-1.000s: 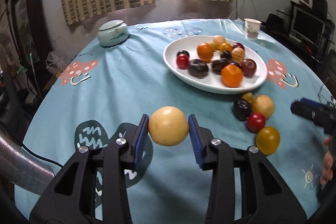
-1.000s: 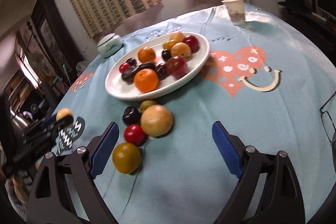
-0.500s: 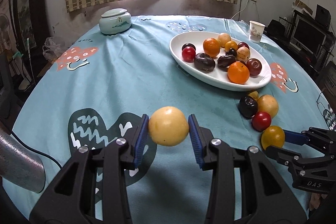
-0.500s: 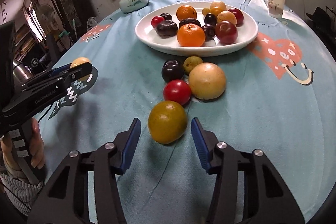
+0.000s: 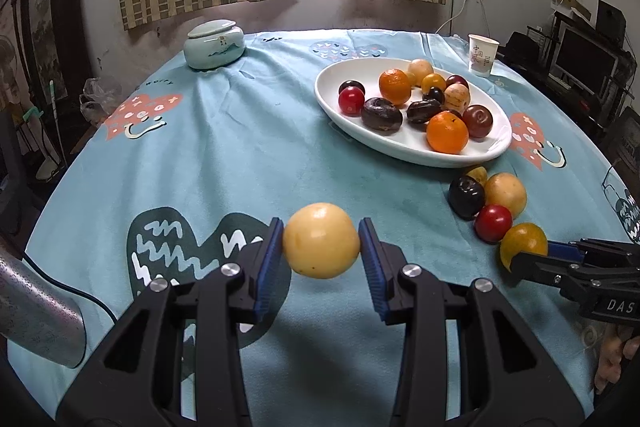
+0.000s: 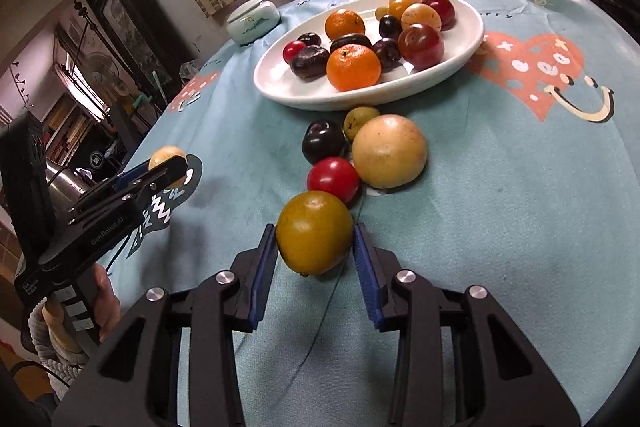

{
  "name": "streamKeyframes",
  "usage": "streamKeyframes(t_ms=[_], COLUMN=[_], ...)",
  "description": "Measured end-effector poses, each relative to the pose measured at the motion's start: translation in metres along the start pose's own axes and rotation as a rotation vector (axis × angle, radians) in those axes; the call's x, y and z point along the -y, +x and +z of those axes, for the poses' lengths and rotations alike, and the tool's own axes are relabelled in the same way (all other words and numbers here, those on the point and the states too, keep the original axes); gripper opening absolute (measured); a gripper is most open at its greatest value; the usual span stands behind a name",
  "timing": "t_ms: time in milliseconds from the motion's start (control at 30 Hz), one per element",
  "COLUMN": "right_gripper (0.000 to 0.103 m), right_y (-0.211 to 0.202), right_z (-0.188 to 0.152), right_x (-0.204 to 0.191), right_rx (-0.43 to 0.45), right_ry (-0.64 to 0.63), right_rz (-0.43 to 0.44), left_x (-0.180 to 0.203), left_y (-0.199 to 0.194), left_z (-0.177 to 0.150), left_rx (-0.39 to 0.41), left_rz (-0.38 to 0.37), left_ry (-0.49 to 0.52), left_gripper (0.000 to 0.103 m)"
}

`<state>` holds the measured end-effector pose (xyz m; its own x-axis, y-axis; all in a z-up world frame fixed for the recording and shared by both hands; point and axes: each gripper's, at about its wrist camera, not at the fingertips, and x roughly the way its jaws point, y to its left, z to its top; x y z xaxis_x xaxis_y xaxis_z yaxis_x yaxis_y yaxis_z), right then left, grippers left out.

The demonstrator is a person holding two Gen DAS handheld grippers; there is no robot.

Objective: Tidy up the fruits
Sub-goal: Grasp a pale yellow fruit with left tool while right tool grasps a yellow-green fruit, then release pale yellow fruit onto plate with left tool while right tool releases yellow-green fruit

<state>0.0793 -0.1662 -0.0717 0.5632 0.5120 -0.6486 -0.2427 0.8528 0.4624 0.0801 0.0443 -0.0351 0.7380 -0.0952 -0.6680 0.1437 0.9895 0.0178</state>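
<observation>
My left gripper (image 5: 321, 227) is shut on a pale yellow round fruit (image 5: 321, 243), held above the blue tablecloth; it also shows as the left gripper (image 6: 168, 163) at the left of the right wrist view. My right gripper (image 6: 315, 231) is closing, and both blue pads touch the sides of an olive-yellow fruit (image 6: 314, 233) on the cloth. Behind it lie a red fruit (image 6: 333, 179), a dark plum (image 6: 323, 142), a large tan fruit (image 6: 389, 151) and a small green one (image 6: 360, 118). The white oval plate (image 6: 360, 99) beyond holds several fruits.
A pale green lidded jar (image 5: 214, 44) stands at the far left of the round table, a paper cup (image 5: 483, 55) at the far right behind the plate (image 5: 404, 151). A metal tube (image 5: 36, 307) and a cable lie at the near left edge.
The right gripper came forward around the olive-yellow fruit and its wide-open jaws closed onto it. The left gripper kept the pale yellow fruit and stayed in place.
</observation>
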Motion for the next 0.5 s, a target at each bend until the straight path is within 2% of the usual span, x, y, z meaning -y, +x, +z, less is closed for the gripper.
streamKeyframes(t_ms=[300,500], right_gripper=[0.039,0.039], right_y=[-0.021,-0.046], right_z=[0.008,0.041], right_x=[-0.002,0.001], right_rx=[0.098,0.176], right_ry=[-0.032,-0.063], right_rz=[-0.036,-0.066], left_x=[0.004,0.016], left_y=[-0.006,-0.001], left_z=[0.01,0.041], left_rx=[0.029,0.052], left_rz=[-0.012,0.007], left_ry=[0.017,0.055], left_gripper=[0.039,0.039])
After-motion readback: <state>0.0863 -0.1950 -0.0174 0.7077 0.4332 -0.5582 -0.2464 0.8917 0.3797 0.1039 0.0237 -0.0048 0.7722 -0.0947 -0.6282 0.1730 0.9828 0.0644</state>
